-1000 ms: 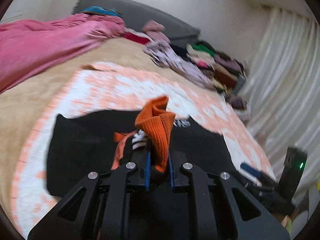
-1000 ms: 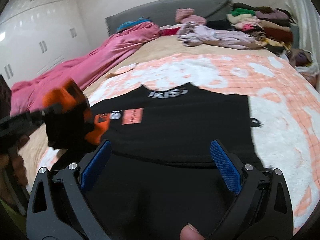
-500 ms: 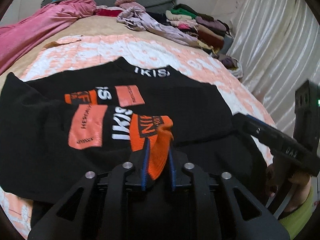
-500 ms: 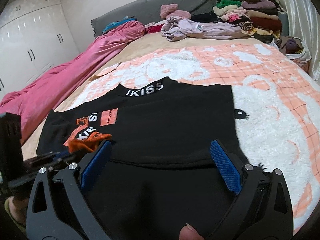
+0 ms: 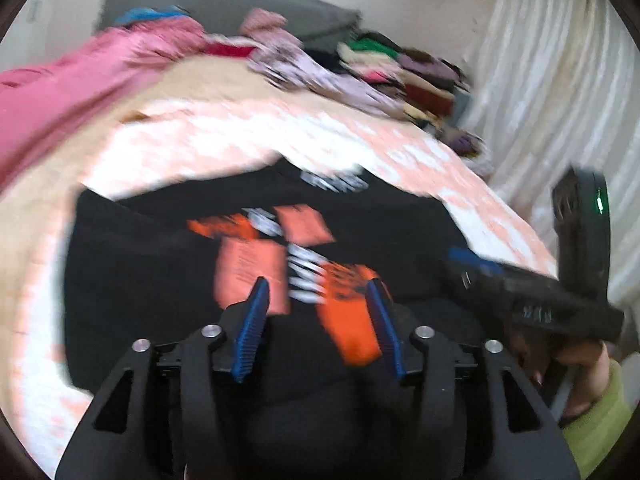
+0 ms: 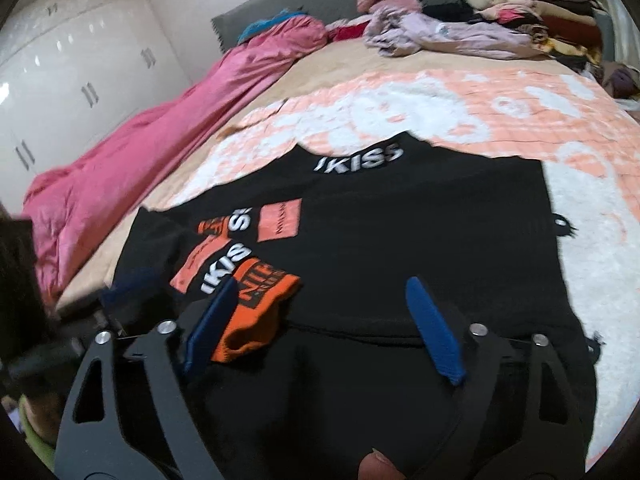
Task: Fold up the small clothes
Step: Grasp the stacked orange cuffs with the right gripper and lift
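A black sweater [image 6: 420, 232] with white IKISS lettering and orange patches lies flat on the bed. Its sleeve is folded across the body, and the orange cuff [image 6: 256, 316] rests on the black fabric. In the left wrist view the cuff [image 5: 352, 320] lies between the blue pads, loose. My left gripper [image 5: 318, 320] is open just above the cuff. My right gripper [image 6: 320, 320] is open over the sweater's lower part and holds nothing. It also shows at the right of the left wrist view [image 5: 476, 260].
A peach and white blanket [image 6: 440, 100] covers the bed. A pink duvet [image 6: 160, 132] lies along the left. Loose and stacked clothes [image 6: 500, 20] sit by the grey headboard. Curtains [image 5: 552, 80] hang at the right. White wardrobes [image 6: 60, 60] stand far left.
My left gripper carried the orange cuff across the sweater, set it down and opened, letting it go. My right gripper stayed open and shifted a little.
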Demonstrator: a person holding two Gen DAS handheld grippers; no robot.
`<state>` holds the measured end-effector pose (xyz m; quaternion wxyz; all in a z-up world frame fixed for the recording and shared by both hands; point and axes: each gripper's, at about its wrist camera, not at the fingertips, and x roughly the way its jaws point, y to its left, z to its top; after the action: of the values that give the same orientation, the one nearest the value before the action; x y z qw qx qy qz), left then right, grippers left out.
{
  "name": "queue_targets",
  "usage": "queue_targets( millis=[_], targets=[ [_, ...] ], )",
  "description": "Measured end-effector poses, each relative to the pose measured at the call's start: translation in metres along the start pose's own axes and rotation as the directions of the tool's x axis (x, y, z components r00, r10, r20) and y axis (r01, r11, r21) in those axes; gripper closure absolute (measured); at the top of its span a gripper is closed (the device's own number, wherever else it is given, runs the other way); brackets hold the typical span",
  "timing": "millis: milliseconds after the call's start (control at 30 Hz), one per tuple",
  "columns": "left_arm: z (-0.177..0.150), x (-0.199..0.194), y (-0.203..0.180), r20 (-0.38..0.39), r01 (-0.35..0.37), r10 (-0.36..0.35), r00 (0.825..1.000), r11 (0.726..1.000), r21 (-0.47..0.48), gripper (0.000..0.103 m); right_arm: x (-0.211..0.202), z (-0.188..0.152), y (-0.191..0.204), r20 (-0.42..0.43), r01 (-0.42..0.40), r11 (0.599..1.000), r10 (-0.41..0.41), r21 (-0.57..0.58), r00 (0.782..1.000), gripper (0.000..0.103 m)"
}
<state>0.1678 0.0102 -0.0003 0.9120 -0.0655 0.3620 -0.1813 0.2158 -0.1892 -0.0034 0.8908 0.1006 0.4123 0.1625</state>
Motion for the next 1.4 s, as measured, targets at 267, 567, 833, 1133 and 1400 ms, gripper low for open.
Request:
queue_targets(
  millis=[267, 567, 833, 1133, 1400],
  targets=[
    [0.019, -0.02, 0.053, 0.074, -0.191, 0.196, 0.978, 0.979, -0.077, 0.041, 0.049, -0.004, 0.023, -0.12, -0.024, 0.999, 0.022, -0.022, 0.993, 0.045],
    [0.024, -0.033, 0.093, 0.1, -0.242, 0.264, 0.959, 0.952, -0.188, 0.032, 0.053, -0.001, 0.041, -0.087, -0.072, 0.997, 0.068, -0.042, 0.994, 0.093],
    [0.026, -0.038, 0.101, 0.122, -0.242, 0.273, 0.954, 0.944, -0.226, 0.032, 0.017, 0.024, 0.059, 0.027, -0.051, 0.984, 0.057, -0.171, 0.998, 0.094],
    [0.028, -0.04, 0.102, 0.143, -0.251, 0.289, 0.947, 0.94, -0.232, 0.032, -0.033, 0.064, 0.02, 0.171, 0.135, 0.966, -0.098, -0.221, 0.98, 0.095],
    [0.028, -0.022, 0.079, 0.131, -0.247, 0.269, 0.954, 0.955, -0.163, 0.032, -0.027, 0.061, -0.036, 0.137, 0.247, 0.95, -0.224, -0.192, 0.965, 0.095]
  ],
)
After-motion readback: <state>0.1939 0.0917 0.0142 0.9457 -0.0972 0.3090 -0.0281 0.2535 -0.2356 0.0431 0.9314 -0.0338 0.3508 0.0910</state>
